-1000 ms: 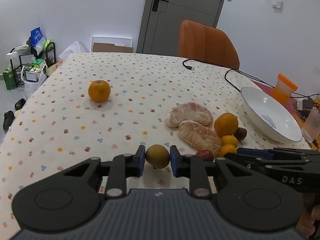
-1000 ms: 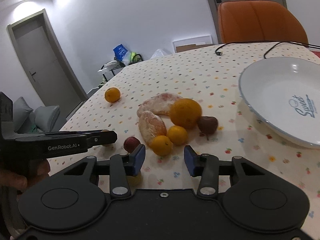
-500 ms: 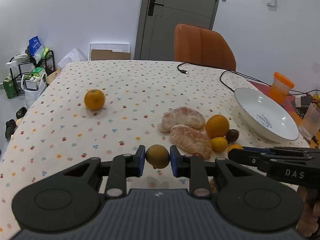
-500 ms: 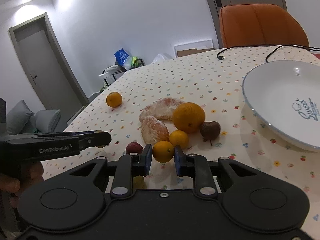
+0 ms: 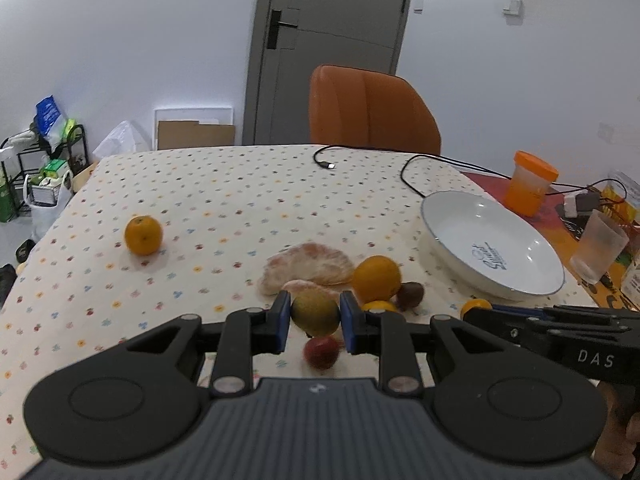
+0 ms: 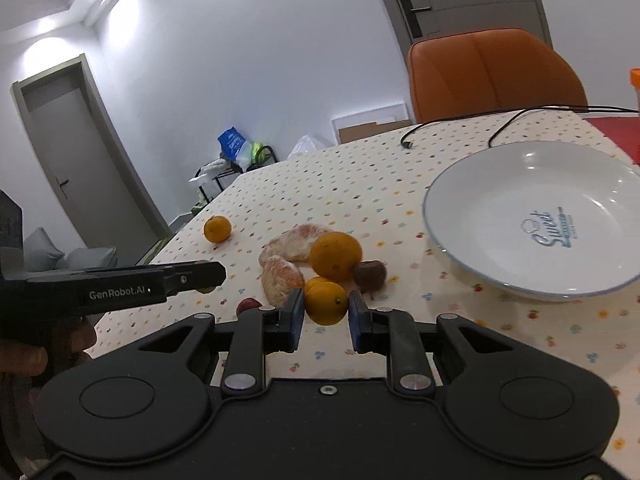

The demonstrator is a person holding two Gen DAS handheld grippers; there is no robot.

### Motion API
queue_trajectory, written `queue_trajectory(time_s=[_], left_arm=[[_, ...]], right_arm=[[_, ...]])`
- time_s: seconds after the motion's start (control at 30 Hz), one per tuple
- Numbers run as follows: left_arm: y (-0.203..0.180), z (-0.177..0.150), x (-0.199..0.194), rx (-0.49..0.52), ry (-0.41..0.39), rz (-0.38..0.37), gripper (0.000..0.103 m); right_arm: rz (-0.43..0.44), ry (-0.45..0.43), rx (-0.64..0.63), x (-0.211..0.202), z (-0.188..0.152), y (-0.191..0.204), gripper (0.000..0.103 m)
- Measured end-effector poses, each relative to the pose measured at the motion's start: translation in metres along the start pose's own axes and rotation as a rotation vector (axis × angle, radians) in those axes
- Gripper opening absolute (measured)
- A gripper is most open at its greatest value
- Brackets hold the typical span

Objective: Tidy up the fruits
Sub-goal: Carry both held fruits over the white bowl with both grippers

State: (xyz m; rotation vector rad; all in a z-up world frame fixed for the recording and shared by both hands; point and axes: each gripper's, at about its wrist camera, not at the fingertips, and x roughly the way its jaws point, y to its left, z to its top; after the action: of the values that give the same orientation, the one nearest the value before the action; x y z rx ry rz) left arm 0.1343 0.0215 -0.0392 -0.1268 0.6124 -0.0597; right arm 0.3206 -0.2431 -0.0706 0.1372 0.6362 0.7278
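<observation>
My left gripper (image 5: 314, 315) is shut on a greenish-brown round fruit (image 5: 315, 312) and holds it above the table. My right gripper (image 6: 325, 311) is shut on a small orange (image 6: 326, 303), lifted off the cloth. On the table lie two peeled pomelo pieces (image 5: 308, 266), a large orange (image 5: 376, 279), a dark brown fruit (image 5: 410, 295), a small red fruit (image 5: 321, 352) and a lone orange (image 5: 143, 235) at the left. The white plate (image 6: 500, 192) is empty at the right.
An orange chair (image 5: 372, 112) stands behind the table. Black cables (image 5: 404, 160), an orange-lidded jar (image 5: 530, 186) and a plastic cup (image 5: 600, 248) sit at the far right. The left gripper's body (image 6: 112, 286) shows in the right wrist view.
My right gripper closed on the small orange and lifted it. My left gripper rose with the greenish fruit and moved right, over the fruit pile.
</observation>
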Motion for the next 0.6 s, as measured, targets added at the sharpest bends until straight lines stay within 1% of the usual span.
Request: queue_trajectory(time_s=[0.23, 0.6], left_arm=[[-0.023, 0.007, 0.006, 0.036, -0.004, -0.045, 0.025], [-0.063, 0.015, 0.026, 0.089, 0.011, -0.111, 0.025]], right_arm=[[-0.025, -0.046, 0.027, -0.018, 0.001, -0.012, 0.022], [-0.096, -0.113, 0.083, -0.046, 0.001, -0.043, 0.022]])
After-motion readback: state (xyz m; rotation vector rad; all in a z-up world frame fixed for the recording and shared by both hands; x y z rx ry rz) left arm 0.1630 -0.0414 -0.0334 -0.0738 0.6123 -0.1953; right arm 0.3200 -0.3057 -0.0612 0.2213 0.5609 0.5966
